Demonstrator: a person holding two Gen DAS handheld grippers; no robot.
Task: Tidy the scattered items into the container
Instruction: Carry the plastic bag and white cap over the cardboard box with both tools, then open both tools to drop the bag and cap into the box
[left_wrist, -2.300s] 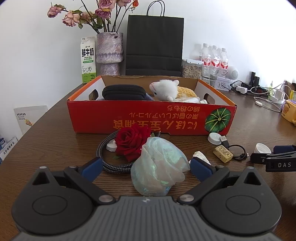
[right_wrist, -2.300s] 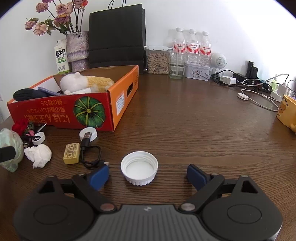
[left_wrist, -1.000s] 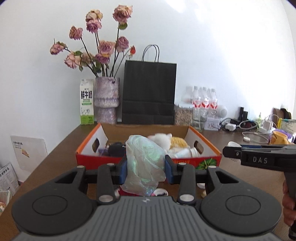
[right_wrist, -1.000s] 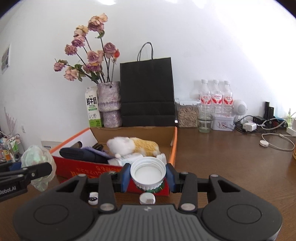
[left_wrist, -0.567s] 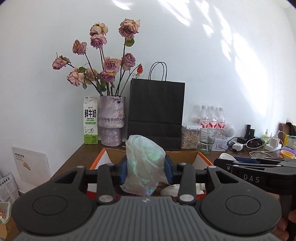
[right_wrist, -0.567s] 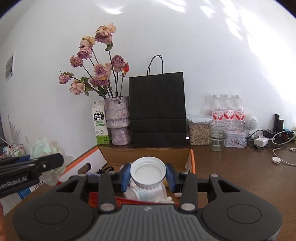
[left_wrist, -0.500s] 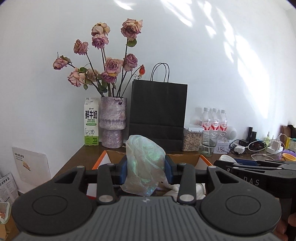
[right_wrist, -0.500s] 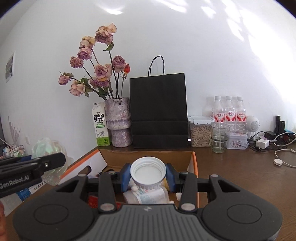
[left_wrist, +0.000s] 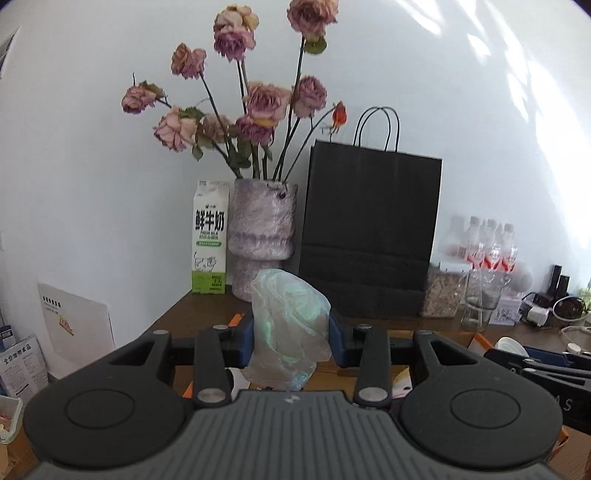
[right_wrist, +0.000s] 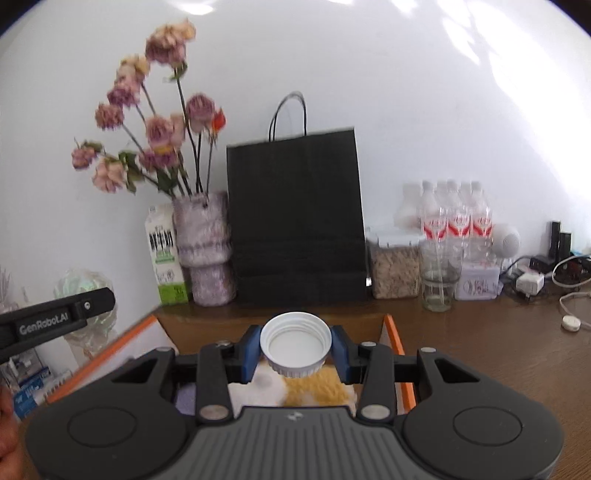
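Note:
My left gripper (left_wrist: 291, 332) is shut on a crumpled translucent plastic bag (left_wrist: 288, 328) and holds it in the air over the cardboard box (left_wrist: 236, 319). My right gripper (right_wrist: 295, 347) is shut on a white jar lid (right_wrist: 295, 341), open side facing me, above the orange-rimmed box (right_wrist: 393, 339). Below the lid, a white and yellow plush toy (right_wrist: 314, 387) lies inside the box. The left gripper (right_wrist: 62, 317) with the bag (right_wrist: 85, 288) shows at the left of the right wrist view. The right gripper (left_wrist: 535, 365) with the lid (left_wrist: 509, 345) shows at the right of the left wrist view.
Behind the box stand a vase of dried roses (left_wrist: 262, 229), a milk carton (left_wrist: 209, 236) and a black paper bag (left_wrist: 369, 236). A jar, a glass (right_wrist: 437, 284), water bottles (right_wrist: 458, 218) and chargers with cables (right_wrist: 532, 282) are on the wooden table (right_wrist: 480, 350) at right.
Both grippers have moved forward and over the box, still holding the bag and the lid. The box now lies mostly below the gripper bodies.

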